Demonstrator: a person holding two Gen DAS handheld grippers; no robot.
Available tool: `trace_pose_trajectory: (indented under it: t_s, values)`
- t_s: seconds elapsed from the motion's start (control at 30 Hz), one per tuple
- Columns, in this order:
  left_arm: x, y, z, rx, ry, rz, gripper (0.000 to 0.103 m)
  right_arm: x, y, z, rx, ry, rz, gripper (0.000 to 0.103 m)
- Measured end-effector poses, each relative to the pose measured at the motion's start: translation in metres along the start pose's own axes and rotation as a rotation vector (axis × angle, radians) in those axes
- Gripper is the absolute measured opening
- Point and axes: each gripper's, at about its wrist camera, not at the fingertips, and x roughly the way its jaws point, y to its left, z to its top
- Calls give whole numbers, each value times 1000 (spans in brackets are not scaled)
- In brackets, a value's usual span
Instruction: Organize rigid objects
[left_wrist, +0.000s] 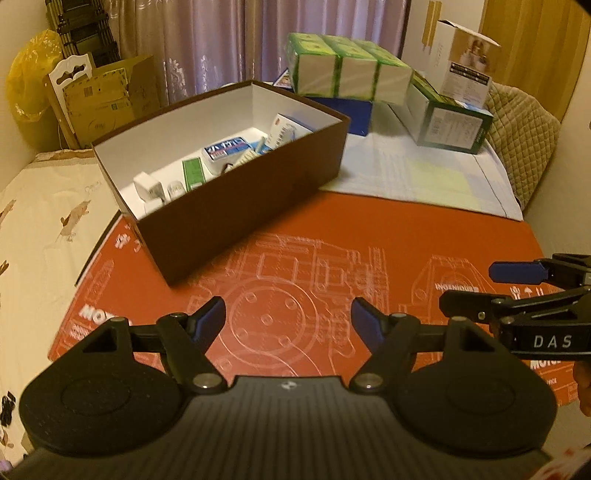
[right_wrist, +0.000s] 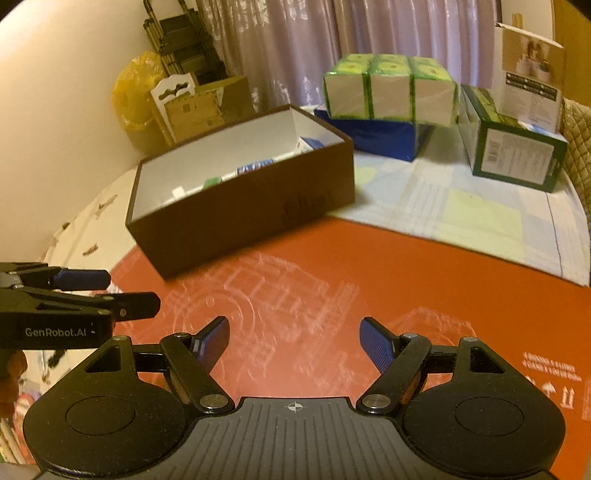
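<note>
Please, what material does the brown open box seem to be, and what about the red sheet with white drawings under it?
The brown box looks like matte paperboard: thin straight walls, crisp folded corners, white inside. The red sheet seems to be flat printed cardboard, probably a flattened carton, since it carries shipping symbols and lies stiff; its finish looks dull, though blur leaves this open.

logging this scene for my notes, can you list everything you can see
brown box: 1, brown outside, white inside, open, on the orange mat
small packages: several, white, blue, green, inside the brown box
orange mat: 1, orange with white line drawings, under both grippers
tissue pack: 1, green and white, on a blue box
green carton: 1, right of the blue box
yellow bag: 1, far left corner
left gripper: open, empty
right gripper: open, empty
</note>
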Motion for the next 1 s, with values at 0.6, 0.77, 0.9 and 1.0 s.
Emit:
trace_pose_trajectory:
  t_s: [0.6, 0.77, 0.9, 1.0]
  values:
    - [-16, -43, -28, -2, 11, -6, 69, -40, -28, -41, 12, 22, -22, 75]
    - [-18, -50, -30, 12, 12, -19, 69, -46, -35, -44, 35, 12, -34, 75]
    - [-20, -55, -31, 17, 6, -26, 69, -48, -39, -45, 47, 10, -36, 75]
    - [-20, -55, -32, 17, 5, -26, 69, -50, -39, -45, 49, 9, -34, 75]
